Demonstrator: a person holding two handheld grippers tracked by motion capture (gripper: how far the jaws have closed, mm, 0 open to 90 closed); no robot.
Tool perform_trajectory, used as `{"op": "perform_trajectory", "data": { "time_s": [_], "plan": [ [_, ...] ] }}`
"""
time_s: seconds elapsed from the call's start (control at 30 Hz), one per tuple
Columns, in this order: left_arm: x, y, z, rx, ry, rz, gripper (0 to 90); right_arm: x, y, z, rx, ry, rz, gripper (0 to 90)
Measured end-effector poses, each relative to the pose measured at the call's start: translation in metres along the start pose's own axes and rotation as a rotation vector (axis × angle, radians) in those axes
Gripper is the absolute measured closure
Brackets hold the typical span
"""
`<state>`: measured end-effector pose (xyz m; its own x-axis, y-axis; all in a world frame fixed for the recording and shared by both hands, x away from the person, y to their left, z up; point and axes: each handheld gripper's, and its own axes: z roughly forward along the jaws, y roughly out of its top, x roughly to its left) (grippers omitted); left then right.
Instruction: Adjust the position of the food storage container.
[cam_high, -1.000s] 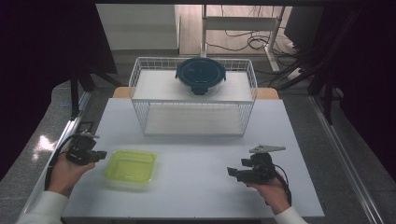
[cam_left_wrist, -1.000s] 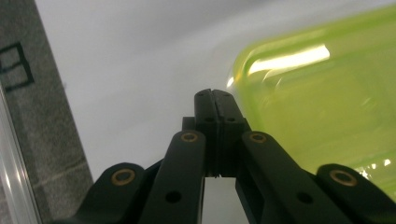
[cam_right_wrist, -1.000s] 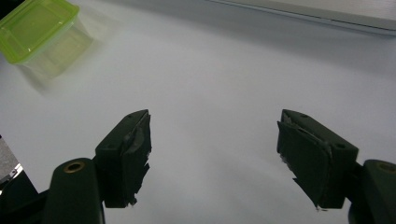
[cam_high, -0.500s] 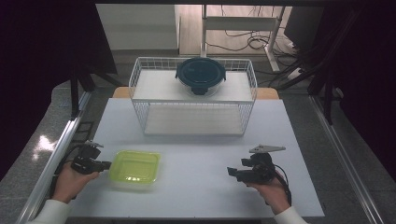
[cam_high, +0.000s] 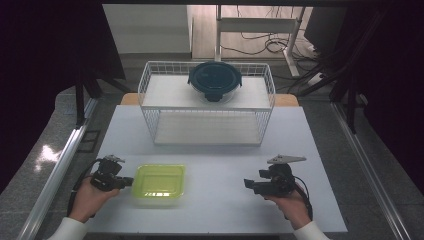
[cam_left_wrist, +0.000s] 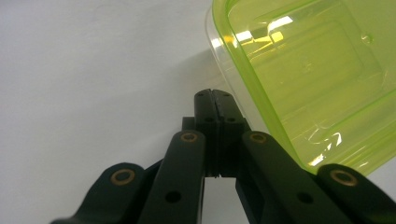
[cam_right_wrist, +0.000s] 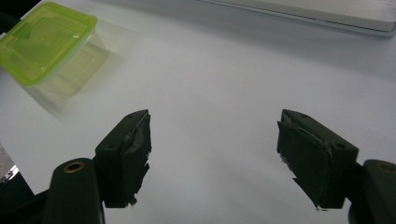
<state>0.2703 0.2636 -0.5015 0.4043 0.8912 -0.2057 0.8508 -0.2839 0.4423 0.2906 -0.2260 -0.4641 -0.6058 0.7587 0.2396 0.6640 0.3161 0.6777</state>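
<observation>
Left claw (cam_high: 126, 182) lower, beside green container (cam_high: 159, 184)

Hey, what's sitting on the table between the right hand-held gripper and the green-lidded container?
Nothing: bare white table runs from the right hand-held gripper to the green-lidded container, as the high view and right gripper view show.

A fixed camera above the near table (cam_high: 220, 210) edge looks forward and down. Each gripper carries a close camera looking along its own jaws, low over the tabletop. All three views share the green-lidded container (cam_high: 159, 182): right against the left camera (cam_left_wrist: 308, 79), farther off for the right (cam_right_wrist: 46, 35)
</observation>
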Motion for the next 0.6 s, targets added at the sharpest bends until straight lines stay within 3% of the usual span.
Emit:
{"op": "perform_trajectory", "data": {
  "time_s": [0.27,0.6],
  "plan": [
    [-0.018,0.003,0.01,0.005,-0.037,-0.005,90.0,0.0,0.0,-0.001,0.0,-0.001,0.003,25.5],
    [-0.045,0.013,0.023,0.007,-0.092,0.026,89.8,-0.001,0.0,-0.001,-0.001,-0.002,0.004,25.5]
  ]
}}
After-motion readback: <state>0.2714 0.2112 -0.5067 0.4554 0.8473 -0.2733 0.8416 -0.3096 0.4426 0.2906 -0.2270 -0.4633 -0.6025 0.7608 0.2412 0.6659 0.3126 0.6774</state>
